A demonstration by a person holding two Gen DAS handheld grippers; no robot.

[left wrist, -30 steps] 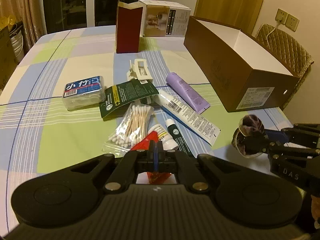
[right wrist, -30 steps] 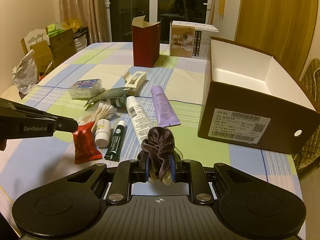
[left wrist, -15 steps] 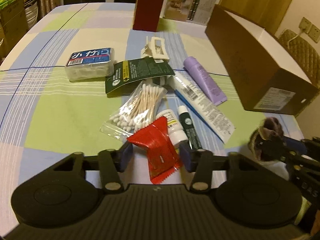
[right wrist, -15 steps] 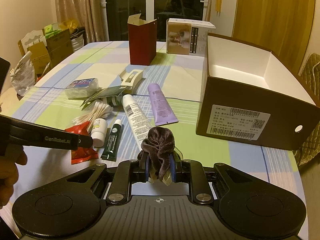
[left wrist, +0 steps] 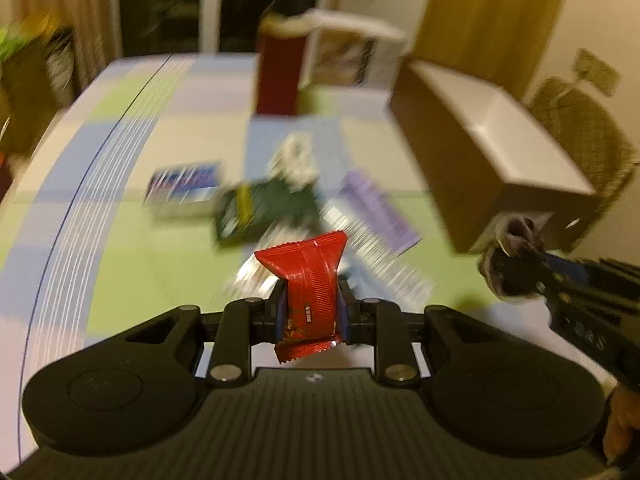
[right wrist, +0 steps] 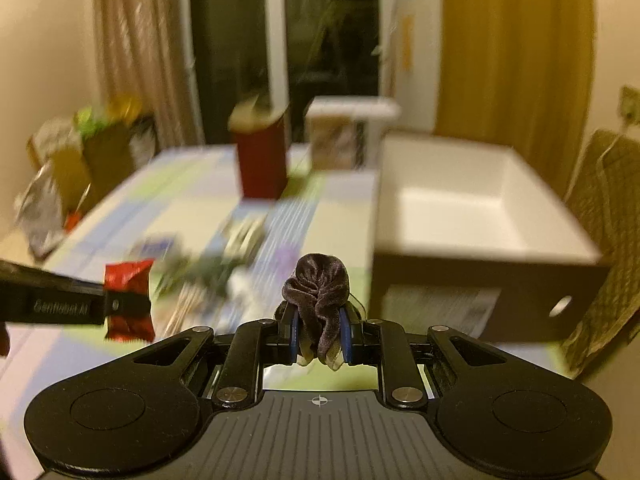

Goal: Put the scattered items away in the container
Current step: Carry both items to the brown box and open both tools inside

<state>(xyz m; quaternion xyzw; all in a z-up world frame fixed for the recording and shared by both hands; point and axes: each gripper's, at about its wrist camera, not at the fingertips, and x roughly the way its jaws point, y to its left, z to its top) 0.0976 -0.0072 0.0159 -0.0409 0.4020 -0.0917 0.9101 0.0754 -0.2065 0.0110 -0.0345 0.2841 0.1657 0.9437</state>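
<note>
Currently the left gripper (left wrist: pixel 311 312) is clamped on a red sachet (left wrist: pixel 310 280), held off the table (left wrist: pixel 120 280); the packet stands upright between the blue pads, its top flaring above them. Right gripper (right wrist: pixel 320 334) is closed on a dark velvet scrunchie (right wrist: pixel 318 292), bunched above and between its fingers. From the right wrist view the brown box (right wrist: pixel 472 280), white inside, sits just ahead and to the right, open top visible. Remaining items lie on the checked cloth, heavily motion-blurred: a purple tube (left wrist: pixel 376 208), a dark green packet (left wrist: pixel 264 208), probably a blue-labelled pack (left wrist: pixel 184 188). A dark red carton (right wrist: pixel 262 160) stands further back.
</note>
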